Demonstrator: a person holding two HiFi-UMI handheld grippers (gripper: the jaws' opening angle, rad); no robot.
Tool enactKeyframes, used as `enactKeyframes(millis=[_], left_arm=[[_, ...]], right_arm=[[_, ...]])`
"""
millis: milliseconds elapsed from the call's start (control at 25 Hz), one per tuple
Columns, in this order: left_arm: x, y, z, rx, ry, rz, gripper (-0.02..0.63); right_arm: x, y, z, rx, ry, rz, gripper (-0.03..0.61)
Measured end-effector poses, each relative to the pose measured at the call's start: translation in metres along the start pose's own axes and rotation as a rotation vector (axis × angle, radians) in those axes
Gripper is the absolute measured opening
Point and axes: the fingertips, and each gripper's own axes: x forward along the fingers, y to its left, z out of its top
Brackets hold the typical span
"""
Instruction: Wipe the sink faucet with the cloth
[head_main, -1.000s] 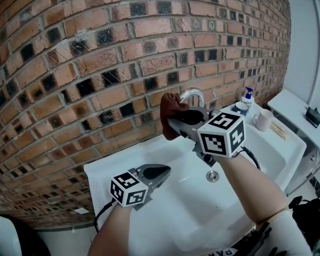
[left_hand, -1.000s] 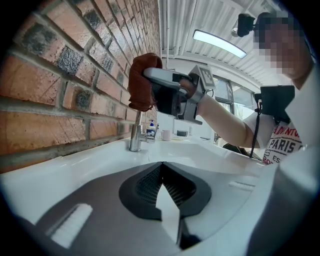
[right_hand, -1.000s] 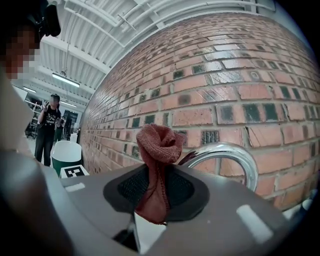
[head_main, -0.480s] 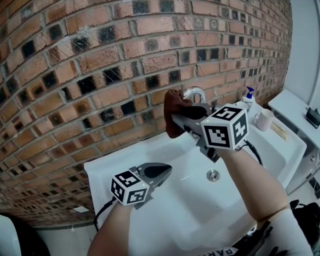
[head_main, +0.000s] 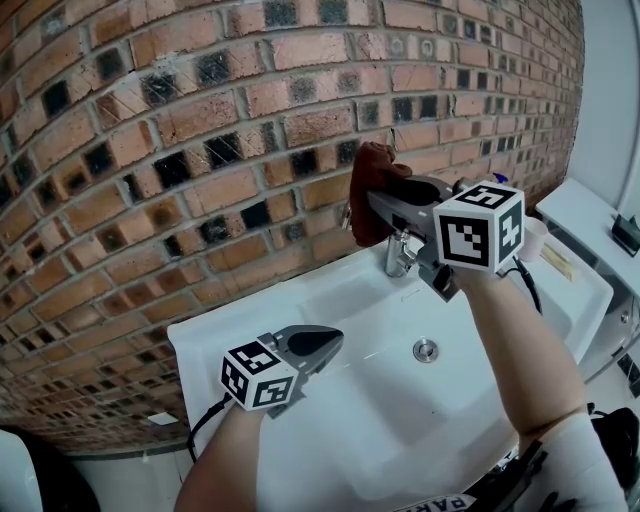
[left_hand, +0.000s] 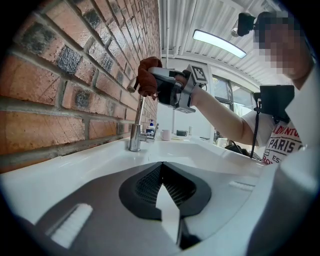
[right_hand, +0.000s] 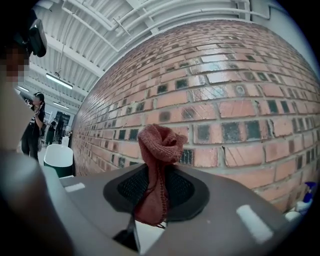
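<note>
One cloth (head_main: 372, 178) is clamped by the right gripper (head_main: 362, 212) (left gripper (head_main: 328, 346) closed, empty); it could be dragged loose against the faucet (head_main: 398, 258).

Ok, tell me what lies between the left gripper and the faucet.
Only bare white sink, per the left gripper view, from left gripper to faucet.
</note>
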Motion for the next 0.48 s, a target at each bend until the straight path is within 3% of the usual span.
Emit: enactKeyframes(millis=[480], left_arm=[[0.000,0.000,0.001,0.000,0.002,0.000,0.006]], right_arm=[[-0.025,-0.049,0.005,0.053,-0.062,-0.112,0.095]])
